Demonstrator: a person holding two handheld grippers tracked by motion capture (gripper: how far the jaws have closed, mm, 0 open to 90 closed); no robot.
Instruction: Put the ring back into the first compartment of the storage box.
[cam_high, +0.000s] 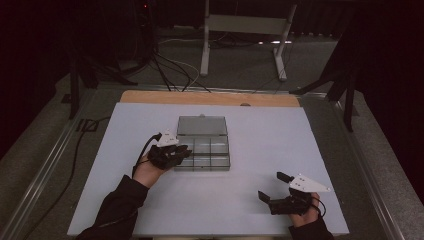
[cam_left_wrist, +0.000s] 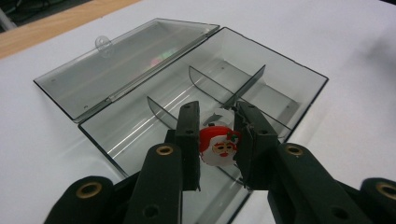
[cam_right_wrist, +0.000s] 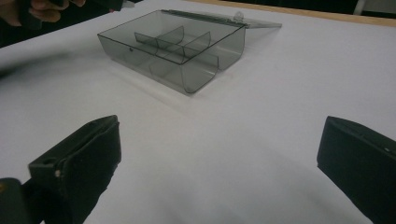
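A smoky clear plastic compartment box (cam_high: 210, 155) lies open in the middle of the white table, its lid (cam_high: 202, 125) folded flat behind it. My left gripper (cam_left_wrist: 215, 140) is shut on a small Santa-face charm (cam_left_wrist: 219, 147), red, white and round, and holds it over the near left compartment of the box (cam_left_wrist: 140, 135). In the high view this left gripper (cam_high: 176, 154) sits at the box's left edge. My right gripper (cam_high: 271, 187) rests low at the table's front right, jaws wide open and empty (cam_right_wrist: 219, 154). The box (cam_right_wrist: 177, 49) stands well ahead of it.
The white table surface (cam_high: 260, 130) has a wooden strip (cam_high: 210, 98) along its far edge. A metal frame (cam_high: 245, 30) stands on the floor beyond. Cables (cam_high: 170, 70) trail across the floor at the back left.
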